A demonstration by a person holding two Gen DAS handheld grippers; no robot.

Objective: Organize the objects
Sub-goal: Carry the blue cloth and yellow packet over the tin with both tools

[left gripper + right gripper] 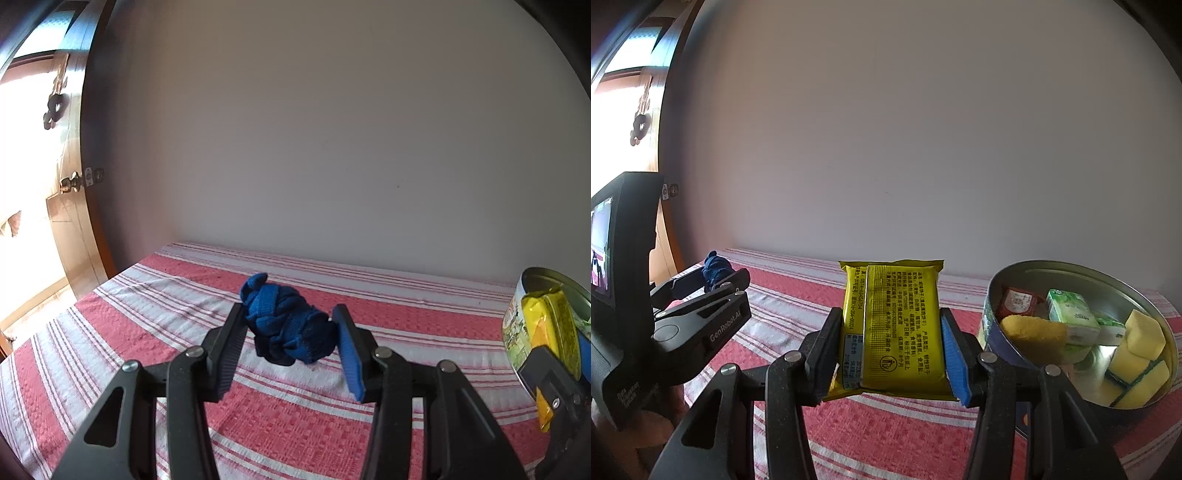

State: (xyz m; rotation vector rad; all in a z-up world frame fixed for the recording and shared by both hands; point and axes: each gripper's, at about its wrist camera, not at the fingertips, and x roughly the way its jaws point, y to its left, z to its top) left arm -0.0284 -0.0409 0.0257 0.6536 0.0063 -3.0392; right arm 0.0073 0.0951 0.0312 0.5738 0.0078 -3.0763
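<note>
A round metal tin (1082, 273) is seen at the right of the red-and-white striped cloth (110, 325), and it is already partly filled: a small red packet (1015, 303), green tissue packs (1071, 310), yellow sponges (1141, 350) and an orange-yellow pad (1032, 334) are lying inside. A yellow snack packet (892, 328) is gripped upright between the closed jaws of the right gripper (890, 354), just left of the tin and not yet placed in it. A bundled blue cloth (288, 325) is bracketed by the left gripper (290, 347), whose jaws are spread wide; the left finger appears to touch it while a gap remains at the right, so it is not gripped. By this reading, most of the sorting is done and two items remain.
</note>
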